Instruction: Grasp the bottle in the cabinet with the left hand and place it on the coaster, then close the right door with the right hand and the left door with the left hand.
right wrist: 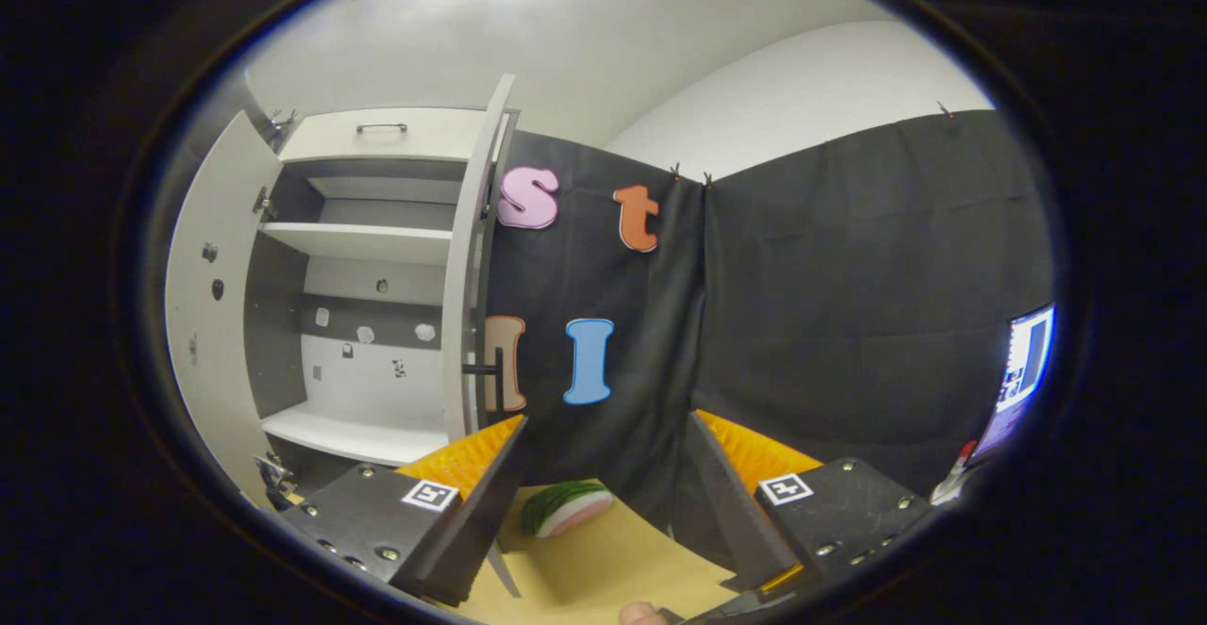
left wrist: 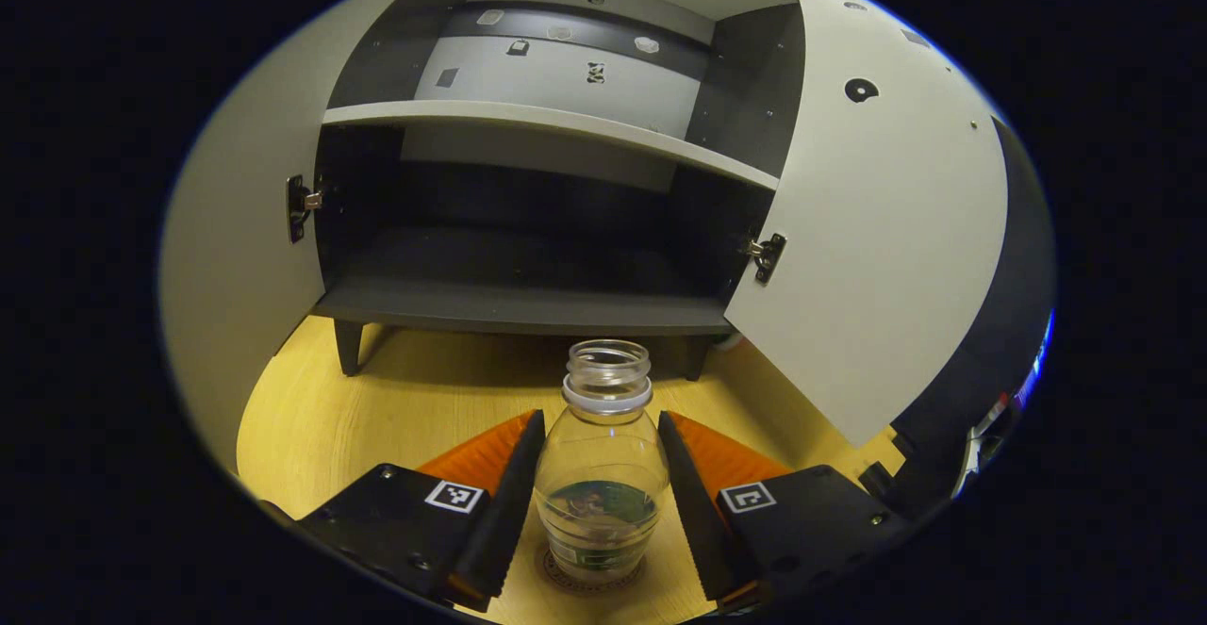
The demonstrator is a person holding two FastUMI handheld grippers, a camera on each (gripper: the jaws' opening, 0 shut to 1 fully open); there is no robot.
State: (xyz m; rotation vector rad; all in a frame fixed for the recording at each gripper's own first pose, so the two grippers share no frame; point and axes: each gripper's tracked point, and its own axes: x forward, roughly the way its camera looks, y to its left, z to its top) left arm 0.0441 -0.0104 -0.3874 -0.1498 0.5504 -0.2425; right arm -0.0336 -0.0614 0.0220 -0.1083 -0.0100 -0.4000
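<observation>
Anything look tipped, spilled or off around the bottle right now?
Nothing stands out. The bottle stands upright on the coaster, uncapped, between the left gripper fingers, with no spill on the table. Both cabinet doors hang open, as expected at this stage.

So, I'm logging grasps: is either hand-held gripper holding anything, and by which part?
The left hand-held gripper flanks the bottle at its body, on the coaster; contact cannot be told. The right hand-held gripper holds nothing.
</observation>
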